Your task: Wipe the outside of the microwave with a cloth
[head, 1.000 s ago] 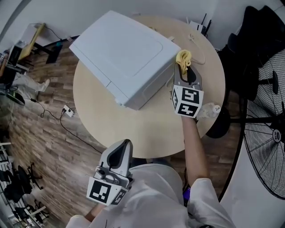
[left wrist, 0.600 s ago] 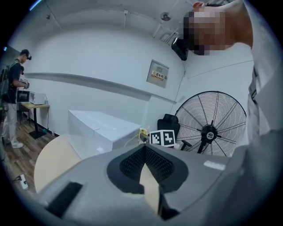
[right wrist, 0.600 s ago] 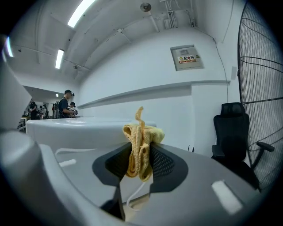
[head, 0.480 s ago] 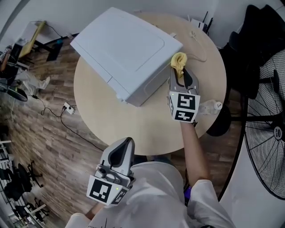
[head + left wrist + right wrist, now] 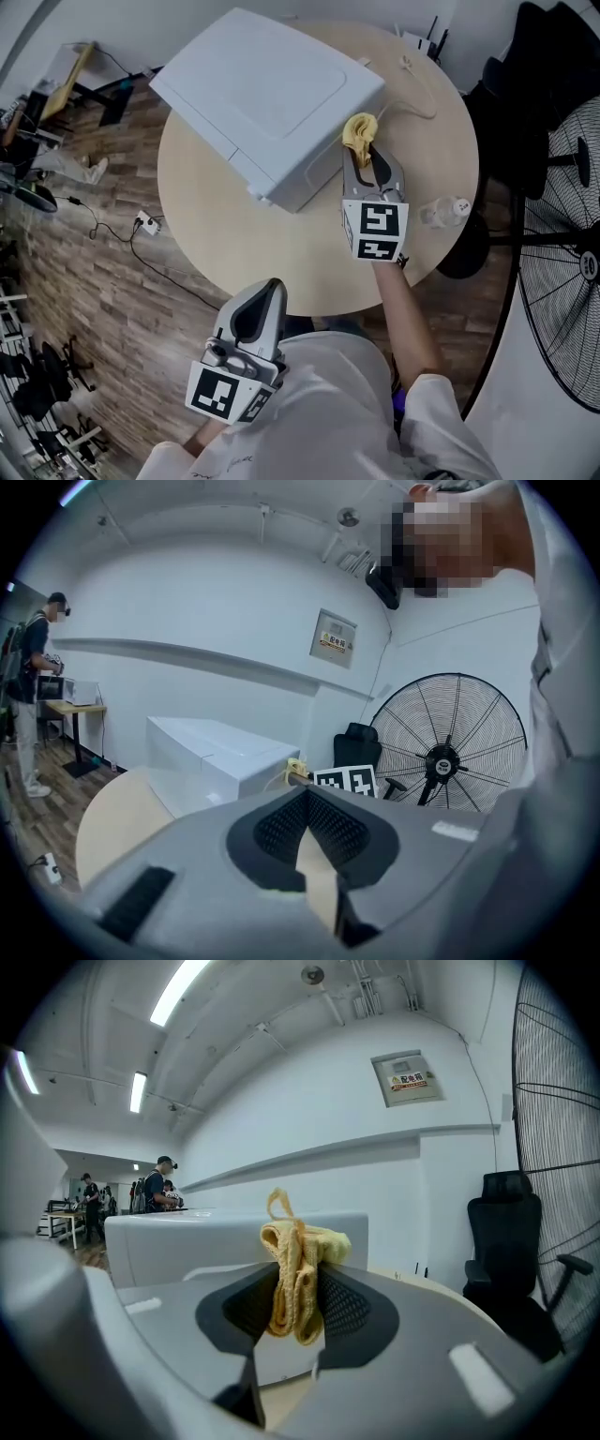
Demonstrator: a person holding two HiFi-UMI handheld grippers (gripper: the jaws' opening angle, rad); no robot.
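Right tongs [image 5: 362, 157] grip the cloth [image 5: 357, 131] just beside the microwave [image 5: 267, 94] side wall; left tongs [image 5: 269, 292], closed and empty, are well apart.

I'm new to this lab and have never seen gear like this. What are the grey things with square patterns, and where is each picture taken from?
There is no robot here. A person holds a two-jaw gripper in each hand, and the patterned cubes are parts of those grippers. The head view comes from a camera on the person's head, looking down. The other two views come from cameras riding on each gripper, looking along its jaws. On the round table are a white microwave and a clear plastic bottle lying down. The right gripper is shut on a yellow cloth, held at the microwave's side. The left gripper is shut and empty, low by the person's body.
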